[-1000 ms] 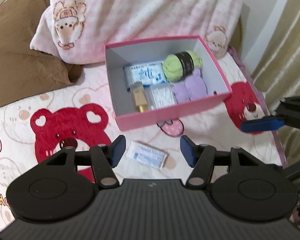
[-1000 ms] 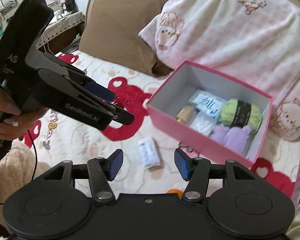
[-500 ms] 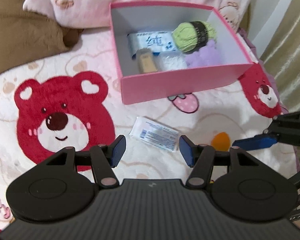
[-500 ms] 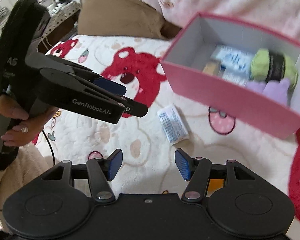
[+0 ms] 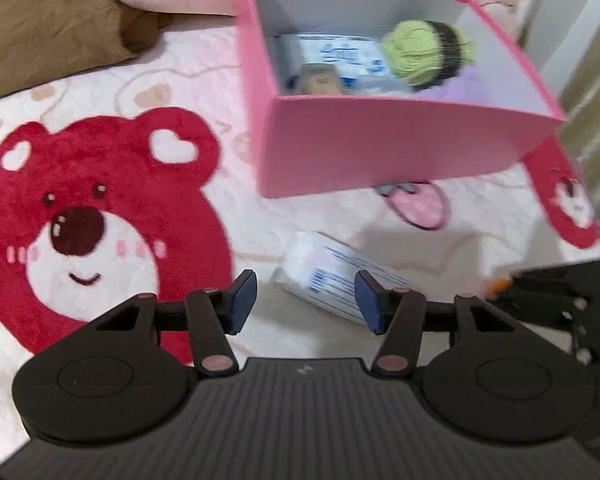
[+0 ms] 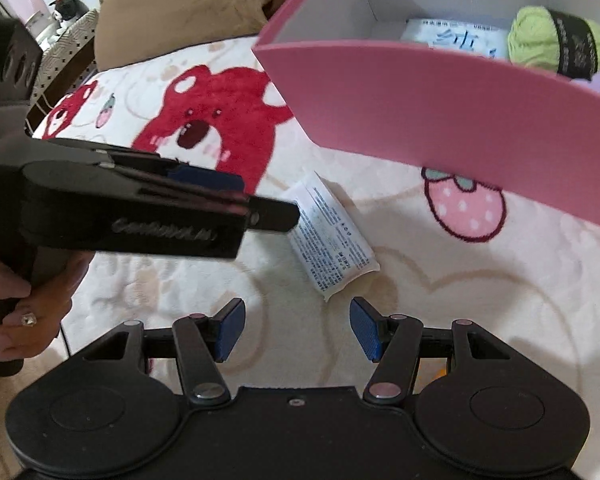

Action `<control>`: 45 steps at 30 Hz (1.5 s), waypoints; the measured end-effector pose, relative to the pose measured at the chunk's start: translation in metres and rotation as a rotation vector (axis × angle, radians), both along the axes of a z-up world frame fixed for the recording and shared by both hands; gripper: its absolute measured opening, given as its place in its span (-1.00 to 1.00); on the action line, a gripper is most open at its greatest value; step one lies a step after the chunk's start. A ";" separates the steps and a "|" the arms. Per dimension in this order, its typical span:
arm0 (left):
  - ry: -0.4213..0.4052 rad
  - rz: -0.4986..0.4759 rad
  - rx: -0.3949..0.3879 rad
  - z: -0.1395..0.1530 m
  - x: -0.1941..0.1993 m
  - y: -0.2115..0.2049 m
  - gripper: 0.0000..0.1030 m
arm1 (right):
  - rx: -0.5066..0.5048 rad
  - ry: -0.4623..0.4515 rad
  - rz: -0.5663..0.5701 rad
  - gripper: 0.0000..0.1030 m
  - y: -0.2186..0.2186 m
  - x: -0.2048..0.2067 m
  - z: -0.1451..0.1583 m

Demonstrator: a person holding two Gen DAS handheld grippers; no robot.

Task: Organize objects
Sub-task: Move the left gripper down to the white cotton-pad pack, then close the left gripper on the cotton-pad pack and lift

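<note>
Both tongs gape, gripping nothing. The left tongs (image 5: 305,300) straddle the white packet (image 5: 332,276) lying on the bed near the pink box (image 5: 400,148), likely to lift it in; the right tongs (image 6: 297,330) hang just near of it.

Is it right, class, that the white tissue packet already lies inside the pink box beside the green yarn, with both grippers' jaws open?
Not quite. The white tissue packet lies on the bear-print blanket, outside the pink box, as the right wrist view shows. The green yarn is inside the box, and the left gripper and right gripper both have open jaws.
</note>
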State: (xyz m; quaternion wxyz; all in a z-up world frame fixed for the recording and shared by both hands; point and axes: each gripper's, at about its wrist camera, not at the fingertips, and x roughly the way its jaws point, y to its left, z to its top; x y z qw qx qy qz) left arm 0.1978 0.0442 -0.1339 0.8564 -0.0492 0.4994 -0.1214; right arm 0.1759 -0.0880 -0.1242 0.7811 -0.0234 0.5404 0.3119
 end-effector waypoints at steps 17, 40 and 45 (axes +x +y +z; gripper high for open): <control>0.154 0.057 -0.258 -0.029 -0.001 -0.001 -0.23 | -0.069 -0.156 -0.036 0.26 0.002 -0.002 -0.015; 0.070 0.057 -0.203 0.000 -0.021 -0.006 -0.33 | -0.029 -0.197 -0.022 0.32 0.000 -0.017 -0.001; 0.082 0.042 -0.237 0.017 -0.034 0.002 -0.33 | 0.003 -0.233 0.007 0.37 -0.004 -0.031 0.024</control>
